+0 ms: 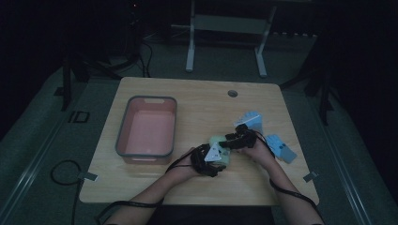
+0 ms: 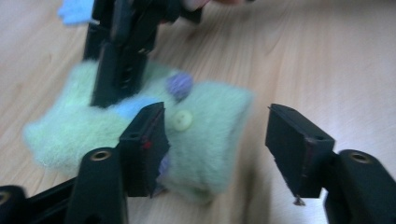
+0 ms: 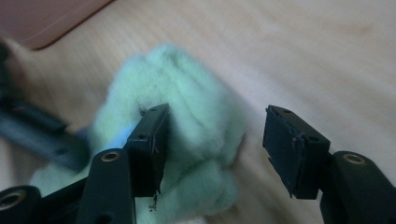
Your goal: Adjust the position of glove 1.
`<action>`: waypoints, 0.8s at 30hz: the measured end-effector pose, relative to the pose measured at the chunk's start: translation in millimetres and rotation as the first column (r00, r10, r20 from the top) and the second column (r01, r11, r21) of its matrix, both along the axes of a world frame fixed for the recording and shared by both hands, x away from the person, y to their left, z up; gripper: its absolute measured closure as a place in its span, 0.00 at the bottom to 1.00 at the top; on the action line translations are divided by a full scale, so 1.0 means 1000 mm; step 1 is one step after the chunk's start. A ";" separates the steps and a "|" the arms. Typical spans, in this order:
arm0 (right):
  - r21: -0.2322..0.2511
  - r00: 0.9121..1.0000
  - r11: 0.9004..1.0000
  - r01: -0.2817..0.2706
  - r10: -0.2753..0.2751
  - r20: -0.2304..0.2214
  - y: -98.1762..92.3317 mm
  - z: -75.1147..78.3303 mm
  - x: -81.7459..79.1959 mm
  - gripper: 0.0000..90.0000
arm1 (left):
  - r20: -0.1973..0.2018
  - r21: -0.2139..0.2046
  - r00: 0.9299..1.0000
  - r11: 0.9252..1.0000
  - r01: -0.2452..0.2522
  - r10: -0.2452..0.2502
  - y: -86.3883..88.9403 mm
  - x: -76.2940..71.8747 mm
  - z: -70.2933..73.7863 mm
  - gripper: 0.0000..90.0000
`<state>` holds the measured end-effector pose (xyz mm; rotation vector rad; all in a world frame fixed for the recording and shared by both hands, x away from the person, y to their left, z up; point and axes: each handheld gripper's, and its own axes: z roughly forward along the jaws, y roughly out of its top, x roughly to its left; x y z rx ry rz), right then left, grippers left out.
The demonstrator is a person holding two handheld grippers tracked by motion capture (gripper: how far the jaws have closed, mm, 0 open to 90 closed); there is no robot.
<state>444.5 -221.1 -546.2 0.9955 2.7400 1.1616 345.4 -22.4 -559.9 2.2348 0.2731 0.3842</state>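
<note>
- The room was dark around you; a light wooden table [image 1: 202, 101] carried a pink tub with a grey rim [image 1: 123, 126] well off to the left of both tools.
- Two pale blue fabric pieces [image 1: 251, 119] [image 1: 283, 148] lay just beyond and to the right of your right gripper.
- Your left gripper [image 2: 217, 149] had its jaws half spread. One pad sat against the top of the pale green fuzzy cloth [image 2: 205, 140]; the other pad stood clear over bare wood, so nothing was pinched.
- That cloth lay flat on the table right under the tool's left jaw, with a cream button [image 2: 182, 120] and a purple bobble [image 2: 180, 85] just ahead of the pad.
- Your right gripper [image 3: 215, 144] was likewise half spread. Its left pad touched the green cloth's bunched edge, the right pad hung apart over the wood, and no grip showed.
- In the left gripper view the right tool's black jaws stood down on the far end of the cloth.
- From the high view both tools met over the cloth [image 1: 219, 146] at the table's near right.
</note>
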 end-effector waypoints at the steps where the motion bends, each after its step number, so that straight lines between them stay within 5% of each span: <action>1: 0.009 1.000 1.000 0.006 -0.005 -0.021 0.000 -0.002 0.001 0.46 | 0.005 0.011 1.000 1.000 0.000 0.000 -0.001 0.001 -0.001 0.44; 6: 0.025 0.998 0.999 -0.022 0.024 -0.064 0.004 -0.002 0.001 0.65 | 0.064 0.065 0.998 0.998 -0.012 0.007 -0.004 0.001 -0.003 0.57; 11: 0.002 0.999 1.000 -0.007 0.008 -0.036 0.007 0.006 -0.004 0.78 | 0.029 0.077 0.999 0.997 -0.020 0.018 -0.002 0.007 0.007 0.79; 15: 0.038 0.998 0.999 0.025 -0.023 -0.055 0.005 0.012 -0.004 0.81 | 0.037 0.105 0.999 0.994 -0.014 0.010 -0.001 0.006 0.018 0.82; 24: 0.049 1.000 0.999 0.006 -0.006 -0.011 0.013 0.031 -0.009 0.82 | 0.047 0.128 0.999 0.992 -0.004 -0.002 0.007 0.006 0.043 0.83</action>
